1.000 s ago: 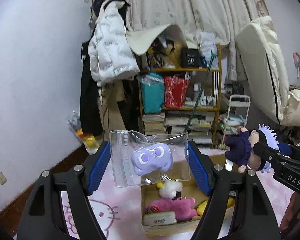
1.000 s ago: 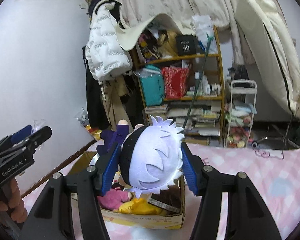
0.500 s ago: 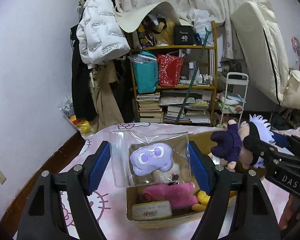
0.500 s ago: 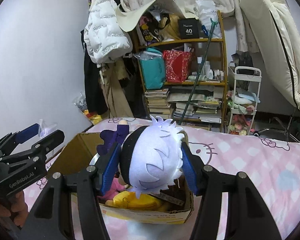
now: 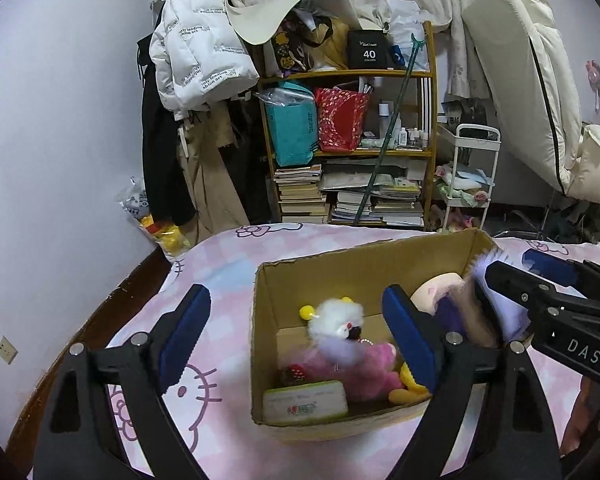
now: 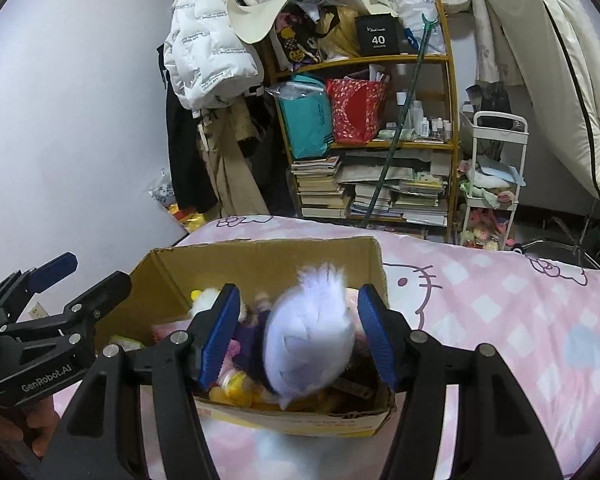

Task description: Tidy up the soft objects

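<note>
the left gripper (image 5: 296, 334) is seen with jaws opening and nothing between them. the right gripper (image 6: 298, 334) is opening, pads clear of the white-haired plush doll (image 6: 310, 344) between them, blurred over the cardboard box (image 6: 260, 258) at 12 o'clock on the pink bedspread (image 6: 500, 312).

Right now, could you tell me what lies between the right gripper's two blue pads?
The white-haired plush doll, blurred, over the cardboard box. The right gripper is opening, pads clear of it; the right wrist view shows this.
</note>
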The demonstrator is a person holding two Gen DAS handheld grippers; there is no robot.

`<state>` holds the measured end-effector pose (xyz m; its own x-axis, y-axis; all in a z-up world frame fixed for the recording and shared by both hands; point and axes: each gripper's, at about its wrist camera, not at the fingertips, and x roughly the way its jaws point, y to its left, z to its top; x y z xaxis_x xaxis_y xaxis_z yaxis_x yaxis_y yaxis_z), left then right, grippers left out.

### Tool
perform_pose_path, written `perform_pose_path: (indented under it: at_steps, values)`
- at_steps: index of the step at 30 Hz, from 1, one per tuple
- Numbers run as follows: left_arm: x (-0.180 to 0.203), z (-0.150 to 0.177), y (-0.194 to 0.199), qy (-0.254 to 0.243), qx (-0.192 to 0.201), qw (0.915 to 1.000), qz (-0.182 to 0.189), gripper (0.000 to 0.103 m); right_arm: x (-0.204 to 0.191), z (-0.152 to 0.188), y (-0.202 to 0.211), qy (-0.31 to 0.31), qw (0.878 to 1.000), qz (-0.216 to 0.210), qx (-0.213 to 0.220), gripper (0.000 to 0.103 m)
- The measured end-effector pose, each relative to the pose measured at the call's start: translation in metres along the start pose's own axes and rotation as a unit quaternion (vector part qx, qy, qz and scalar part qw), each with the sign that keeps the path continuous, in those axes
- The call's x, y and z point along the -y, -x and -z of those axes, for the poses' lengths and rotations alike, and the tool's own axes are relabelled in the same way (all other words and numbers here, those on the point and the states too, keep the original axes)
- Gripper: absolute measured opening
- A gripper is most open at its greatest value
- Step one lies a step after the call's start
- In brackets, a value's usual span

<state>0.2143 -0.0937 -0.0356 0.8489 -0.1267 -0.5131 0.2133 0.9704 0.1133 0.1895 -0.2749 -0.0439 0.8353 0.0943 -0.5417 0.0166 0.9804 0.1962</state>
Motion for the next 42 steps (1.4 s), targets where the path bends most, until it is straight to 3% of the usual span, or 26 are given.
perform_pose_path:
  at_steps: [3, 6, 10, 15, 24, 33, 42]
  values:
    - [-0.003, 0.000, 0.003, 0.003, -0.001, 1.0000, -0.001, 0.092, -0.002, 0.000, 0.004, 0.003, 1.000, 0.005, 0.005, 0.079]
    - [-0.006, 0.000, 0.008, 0.005, -0.003, 1.0000, -0.004, 0.092, -0.003, -0.001, 0.011, 0.003, 1.000, 0.005, 0.007, 0.081]
    - [-0.008, -0.002, 0.020, 0.003, 0.000, 0.9999, -0.010, 0.092, -0.003, -0.003, 0.027, -0.005, 1.000, 0.015, 0.021, 0.098]
    - [-0.016, -0.008, 0.048, 0.013, 0.023, 0.9994, -0.022, 0.098, -0.006, -0.011, 0.054, 0.000, 0.999, 0.017, 0.038, 0.103]
    - [-0.030, -0.014, 0.102, 0.023, 0.042, 0.9986, -0.019, 0.101, -0.018, -0.022, 0.107, 0.021, 0.996, 0.029, 0.081, 0.103]
    - [-0.046, -0.008, 0.150, 0.030, 0.050, 0.9975, -0.039, 0.102, -0.024, -0.020, 0.153, 0.028, 0.994, 0.027, 0.101, 0.103]
    - [-0.056, 0.015, 0.180, 0.039, 0.087, 0.9918, -0.085, 0.101, -0.019, -0.005, 0.179, 0.029, 0.993, 0.035, 0.107, 0.103]
